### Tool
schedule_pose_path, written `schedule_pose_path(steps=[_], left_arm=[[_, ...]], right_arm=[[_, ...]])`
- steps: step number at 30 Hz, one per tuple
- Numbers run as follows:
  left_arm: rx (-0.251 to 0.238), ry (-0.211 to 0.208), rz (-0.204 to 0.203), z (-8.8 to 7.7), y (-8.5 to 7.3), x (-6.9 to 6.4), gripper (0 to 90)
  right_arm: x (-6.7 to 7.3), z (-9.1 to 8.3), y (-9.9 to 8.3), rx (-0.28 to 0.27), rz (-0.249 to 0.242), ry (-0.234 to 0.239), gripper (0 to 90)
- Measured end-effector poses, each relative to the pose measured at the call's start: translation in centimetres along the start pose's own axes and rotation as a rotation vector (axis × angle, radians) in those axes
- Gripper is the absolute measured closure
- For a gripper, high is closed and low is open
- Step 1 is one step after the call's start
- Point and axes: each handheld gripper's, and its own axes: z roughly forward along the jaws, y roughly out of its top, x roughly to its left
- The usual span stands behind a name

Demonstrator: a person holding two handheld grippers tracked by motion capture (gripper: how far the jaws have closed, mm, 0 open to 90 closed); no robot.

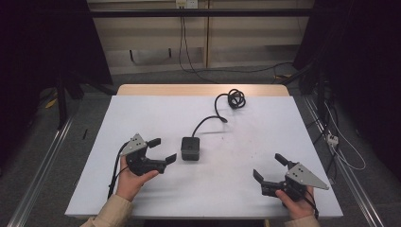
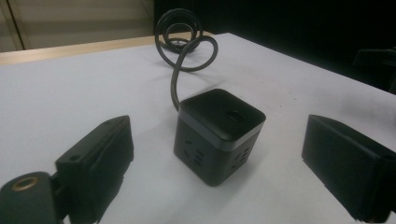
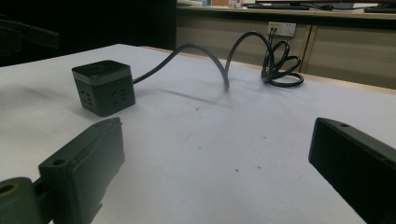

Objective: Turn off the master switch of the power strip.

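The fingers (image 2: 98, 163) of the left gripper (image 1: 162, 150) are spread wide, with nothing held between them; just ahead of their tips a black cube-shaped power socket (image 1: 190, 148) is seen standing on the white tabletop (image 1: 142, 113), untouched. From its far side a black cable (image 1: 208, 120) is led in an arch to a coil (image 1: 232, 99) near the far edge. The fingers (image 3: 84, 172) of the right gripper (image 1: 271, 168) are likewise parted and empty, well apart from the socket, near the tabletop's near right corner.
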Motion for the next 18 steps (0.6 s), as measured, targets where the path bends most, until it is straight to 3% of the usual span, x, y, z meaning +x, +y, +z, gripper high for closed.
schedule_pose_path(steps=[7, 17, 18], left_arm=[[-0.012, -0.019, 0.015, 0.12, 0.36, -0.07, 19.7], [0.014, -0.041, 0.04, 0.73, 0.8, -0.56, 42.2], [0.023, -0.071, 0.037, 0.84, 0.88, -0.59, 45.3]], right_arm=[[-0.04, -0.03, 0.01, 0.0, 0.001, -0.001, 3.1], [-0.06, -0.06, 0.02, 0.002, 0.002, -0.005, 3.2], [-0.07, -0.07, 0.02, 0.002, 0.002, -0.004, 3.2]])
